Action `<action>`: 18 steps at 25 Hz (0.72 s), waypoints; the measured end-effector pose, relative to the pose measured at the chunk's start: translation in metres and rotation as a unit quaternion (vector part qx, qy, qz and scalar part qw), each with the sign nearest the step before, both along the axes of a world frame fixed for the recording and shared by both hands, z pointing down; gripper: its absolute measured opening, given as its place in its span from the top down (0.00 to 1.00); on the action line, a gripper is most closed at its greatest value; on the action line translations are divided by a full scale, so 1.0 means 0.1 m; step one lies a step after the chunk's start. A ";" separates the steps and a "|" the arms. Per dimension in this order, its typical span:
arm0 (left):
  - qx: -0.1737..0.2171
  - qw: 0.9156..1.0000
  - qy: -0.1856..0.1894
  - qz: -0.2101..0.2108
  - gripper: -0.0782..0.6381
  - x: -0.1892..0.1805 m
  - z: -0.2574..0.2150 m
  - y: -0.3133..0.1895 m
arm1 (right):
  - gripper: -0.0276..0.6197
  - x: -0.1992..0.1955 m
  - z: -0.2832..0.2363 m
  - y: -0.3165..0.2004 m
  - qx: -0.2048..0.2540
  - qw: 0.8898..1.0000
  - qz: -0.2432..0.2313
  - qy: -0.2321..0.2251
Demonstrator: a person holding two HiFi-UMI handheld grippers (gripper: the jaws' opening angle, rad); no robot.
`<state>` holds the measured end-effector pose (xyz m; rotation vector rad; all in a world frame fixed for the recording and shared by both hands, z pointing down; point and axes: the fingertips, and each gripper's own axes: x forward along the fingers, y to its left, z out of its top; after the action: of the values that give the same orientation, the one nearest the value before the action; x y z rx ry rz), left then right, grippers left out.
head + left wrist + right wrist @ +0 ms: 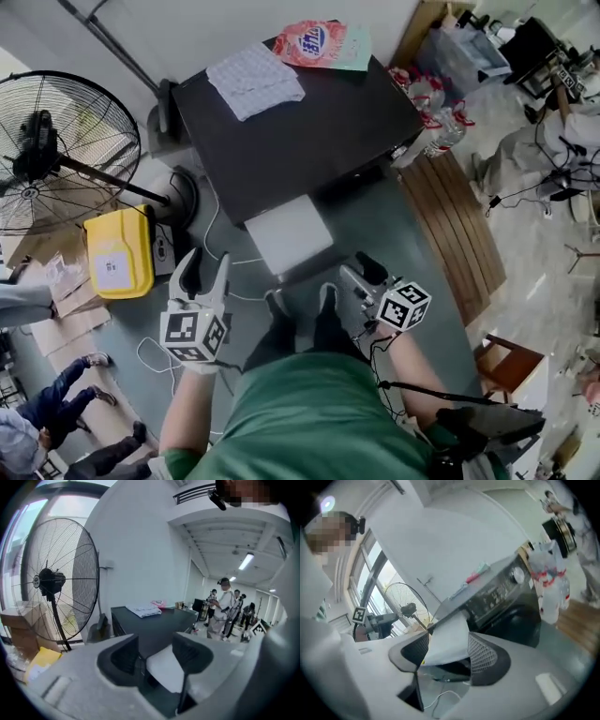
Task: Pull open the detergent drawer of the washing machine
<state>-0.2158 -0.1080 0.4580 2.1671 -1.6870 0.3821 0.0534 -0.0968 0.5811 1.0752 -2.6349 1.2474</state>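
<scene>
The detergent drawer [289, 234] is white and sticks out from the front of the dark washing machine [309, 131], so it is already open. It sits near the left end of the machine's front, as the head view shows it, just ahead of the person's feet. The left gripper [204, 270] hangs in the air near the drawer, on its left side. Its two fingers are spread apart and nothing is between them. The right gripper [361, 272] is on the other side, close to the drawer's corner but not touching it. Its fingers are spread apart too and hold nothing; in the right gripper view the white drawer only shows past them. On top of the machine lie a folded cloth [255, 80] and a red and blue bag [319, 42]. A big round fan [56, 150] stands to the left, with a yellow box [119, 251] on the floor beside it. To the right are some clear bottles [441, 127] and brown wooden boards [459, 220].
</scene>
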 end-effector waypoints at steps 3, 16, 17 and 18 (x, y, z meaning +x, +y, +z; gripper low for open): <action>0.021 1.000 0.002 -0.016 0.58 -0.13 -0.17 -0.11 | 0.58 0.03 -0.59 -0.30 0.081 0.993 0.013 0.081; 0.131 0.990 -0.033 -0.034 0.61 -0.17 -1.18 -0.30 | 0.61 -0.16 -2.66 -0.74 0.321 0.923 0.080 0.198; 0.139 0.989 -0.034 -0.035 0.62 -0.17 -1.25 -0.30 | 0.61 -0.17 -2.75 -0.75 0.332 0.918 0.082 0.201; 0.146 0.988 -0.035 -0.037 0.63 -0.18 -1.33 -0.30 | 0.63 -0.18 -2.82 -0.75 0.344 0.913 0.083 0.204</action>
<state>-0.2337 -0.1380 0.3254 2.3072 -1.9638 0.2027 0.0354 -0.1719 0.2986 1.4542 -2.7018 0.0173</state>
